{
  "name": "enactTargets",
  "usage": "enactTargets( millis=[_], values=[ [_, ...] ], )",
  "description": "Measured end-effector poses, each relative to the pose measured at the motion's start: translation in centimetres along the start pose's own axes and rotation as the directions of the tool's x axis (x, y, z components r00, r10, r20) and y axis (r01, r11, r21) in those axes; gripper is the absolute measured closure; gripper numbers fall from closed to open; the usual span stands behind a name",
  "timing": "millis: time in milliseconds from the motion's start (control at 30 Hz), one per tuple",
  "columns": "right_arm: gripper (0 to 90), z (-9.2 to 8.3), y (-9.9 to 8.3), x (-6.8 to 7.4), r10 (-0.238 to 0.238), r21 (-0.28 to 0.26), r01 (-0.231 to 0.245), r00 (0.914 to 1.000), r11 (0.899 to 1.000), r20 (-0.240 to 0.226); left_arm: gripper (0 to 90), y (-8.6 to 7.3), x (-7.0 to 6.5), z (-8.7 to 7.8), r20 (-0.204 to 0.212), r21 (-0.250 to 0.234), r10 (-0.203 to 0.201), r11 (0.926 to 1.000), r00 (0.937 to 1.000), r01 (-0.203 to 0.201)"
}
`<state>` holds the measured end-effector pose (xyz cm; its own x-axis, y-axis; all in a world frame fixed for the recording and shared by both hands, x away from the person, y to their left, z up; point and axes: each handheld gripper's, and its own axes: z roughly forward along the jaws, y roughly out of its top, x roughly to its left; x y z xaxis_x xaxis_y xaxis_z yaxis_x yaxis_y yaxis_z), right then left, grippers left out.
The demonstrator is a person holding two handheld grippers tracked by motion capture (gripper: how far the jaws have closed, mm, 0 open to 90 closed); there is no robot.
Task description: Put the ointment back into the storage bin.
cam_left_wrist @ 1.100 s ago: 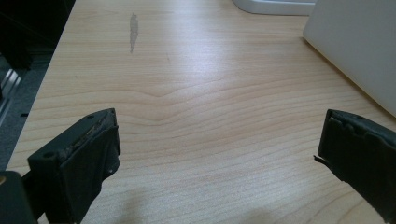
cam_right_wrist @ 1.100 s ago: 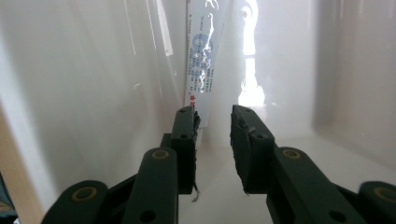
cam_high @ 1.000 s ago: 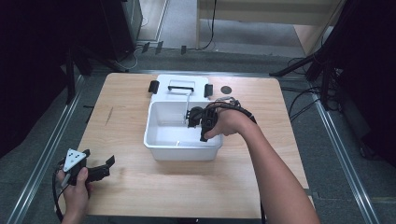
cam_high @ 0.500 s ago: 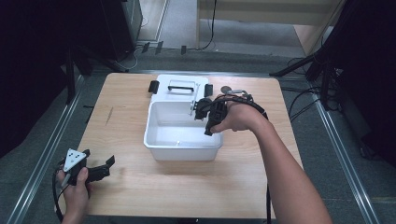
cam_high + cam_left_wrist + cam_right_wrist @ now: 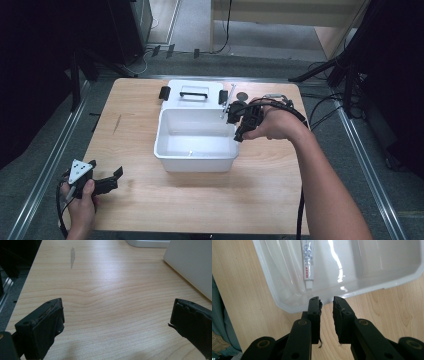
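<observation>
the right tool (image 5: 239, 120) has lifted out of the white bin (image 5: 165, 131) to its right rim, jaws pressed together on nothing, so the tube (image 5: 307, 263) seems delivered inside; the left tool (image 5: 107, 182) rests spread on the table (image 5: 135, 210).

From my seat, the white bin (image 5: 196, 150) blocks the table's (image 5: 260, 200) middle, with its lid (image 5: 195, 92) stacked just beyond it at the far edge. My right gripper (image 5: 239, 120) hovers over the bin's right rim. Bare wood lies wide open near me and along the left side, where my left gripper (image 5: 112, 180) passes freely.
</observation>
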<state>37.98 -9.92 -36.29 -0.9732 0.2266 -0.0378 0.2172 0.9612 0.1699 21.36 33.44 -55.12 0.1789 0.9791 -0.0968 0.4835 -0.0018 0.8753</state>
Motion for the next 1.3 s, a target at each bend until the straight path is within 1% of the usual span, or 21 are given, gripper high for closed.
enactTargets(
  millis=[267, 500, 533, 567, 600, 667, 767, 800, 833, 900, 933, 1000, 1033, 1067, 1100, 1133, 1167, 1200, 1233, 1267, 1300],
  values=[
    [76.9, 0.1, -1.8, -0.4, 0.029, 0.012, -0.029, 0.9996, 1.0, 0.005, 0.0, 0.0, 0.0, 0.0, -0.001, -0.002, 0.0, 1.0, 1.0, 0.0],
    [75.8, 0.9, -3.9, -0.8, 0.065, 0.003, -0.065, 0.9979, 0.998, -0.006, 0.0, 0.0, 0.0, 0.0, -0.001, -0.001, -0.002, 1.0, 1.0, 0.002],
    [75.8, 0.9, -3.9, -0.8, 0.065, 0.003, -0.065, 0.9979, 0.998, -0.006, 0.0, 0.0, 0.0, 0.0, -0.001, -0.001, -0.002, 1.0, 1.0, 0.002],
    [75.5, 1.1, -4.5, -0.9, 0.084, 0.003, -0.084, 0.9965, 0.996, -0.005, 0.0, 0.0, 0.0, 0.0, -0.002, -0.001, -0.002, 1.0, 1.0, 0.002],
    [75.2, 1.2, -4.8, -0.9, 0.082, 0.0, -0.082, 0.9966, 0.997, -0.01, 0.0, 0.0, 0.0, 0.0, -0.002, -0.001, -0.002, 1.0, 1.0, 0.002],
    [74.4, 1.5, -5.5, -1.0, 0.093, -0.005, -0.093, 0.9956, 0.996, -0.014, 0.0, 0.0, 0.0, 0.0, -0.003, -0.002, -0.002, 1.0, 1.0, 0.002],
    [70.5, 1.9, -6.5, -0.9, 0.112, -0.009, -0.113, 0.9935, 0.994, -0.015, 0.0, 0.0, 0.0, -0.1, -0.003, -0.004, -0.002, 1.0, 1.0, 0.002],
    [70.5, 1.9, -6.5, -0.9, 0.112, -0.009, -0.113, 0.9935, 0.994, -0.015, 0.0, 0.0, 0.0, -0.1, -0.003, -0.004, -0.002, 1.0, 1.0, 0.002],
    [68.4, 2.3, -7.2, -0.9, 0.126, -0.014, -0.126, 0.9919, 0.992, -0.017, 0.0, 0.0, 0.0, 0.0, -0.005, -0.003, -0.001, 1.0, 1.0, 0.001],
    [62.5, 2.6, -7.9, -0.9, 0.157, -0.027, -0.157, 0.9875, 0.987, -0.015, 0.0, 0.0, 0.0, -0.1, -0.006, -0.002, 0.0, 1.0, 1.0, 0.0],
    [60.1, 2.7, -8.2, -0.9, 0.163, -0.033, -0.163, 0.9866, 0.986, -0.012, 0.0, 0.0, 0.0, -0.1, -0.006, -0.004, -0.001, 1.0, 1.0, 0.0],
    [54.0, 3.1, -8.9, -0.7, 0.192, -0.05, -0.191, 0.9814, 0.98, 0.006, 0.0, 0.0, 0.0, -0.1, -0.005, -0.004, -0.002, 1.0, 1.0, 0.002],
    [50.7, 3.3, -9.3, -0.7, 0.194, -0.061, -0.193, 0.9807, 0.979, 0.018, 0.0, 0.0, 0.0, -0.1, -0.005, -0.005, -0.003, 1.0, 1.0, 0.003],
    [50.7, 3.3, -9.3, -0.7, 0.194, -0.061, -0.193, 0.9807, 0.979, 0.018, 0.0, 0.0, 0.0, -0.1, -0.005, -0.005, -0.003, 1.0, 1.0, 0.003],
    [46.2, 3.6, -10.0, -0.4, 0.214, -0.085, -0.21, 0.9761, 0.974, 0.039, 0.0, 0.0, 0.0, -0.1, -0.005, -0.005, -0.003, 1.0, 1.0, 0.003],
    [46.2, 3.6, -10.0, -0.4, 0.214, -0.085, -0.21, 0.9761, 0.974, 0.039, 0.0, 0.0, 0.0, -0.1, -0.005, -0.005, -0.003, 1.0, 1.0, 0.003],
    [40.6, 4.0, -10.8, -0.2, 0.236, -0.119, -0.228, 0.9701, 0.966, 0.056, 0.0, 0.0, 0.0, -0.1, -0.006, -0.005, -0.002, 1.0, 1.0, 0.002],
    [38.7, 4.2, -11.2, -0.1, 0.247, -0.142, -0.236, 0.9666, 0.961, 0.066, 0.0, 0.0, 0.0, -0.1, -0.006, -0.005, -0.002, 1.0, 1.0, 0.002],
    [36.8, 4.3, -11.6, 0.1, 0.267, -0.16, -0.252, 0.9609, 0.954, 0.075, 0.0, 0.0, 0.0, -0.1, -0.006, -0.006, -0.002, 1.0, 1.0, 0.002],
    [36.8, 4.3, -11.6, 0.1, 0.267, -0.16, -0.252, 0.9609, 0.954, 0.075, 0.0, 0.0, 0.0, -0.1, -0.006, -0.006, -0.002, 1.0, 1.0, 0.002],
    [32.0, 4.7, -12.4, 0.3, 0.293, -0.2, -0.27, 0.9511, 0.942, 0.098, 0.0, 0.0, 0.0, -0.1, -0.006, -0.006, -0.002, 1.0, 1.0, 0.002]
  ],
)
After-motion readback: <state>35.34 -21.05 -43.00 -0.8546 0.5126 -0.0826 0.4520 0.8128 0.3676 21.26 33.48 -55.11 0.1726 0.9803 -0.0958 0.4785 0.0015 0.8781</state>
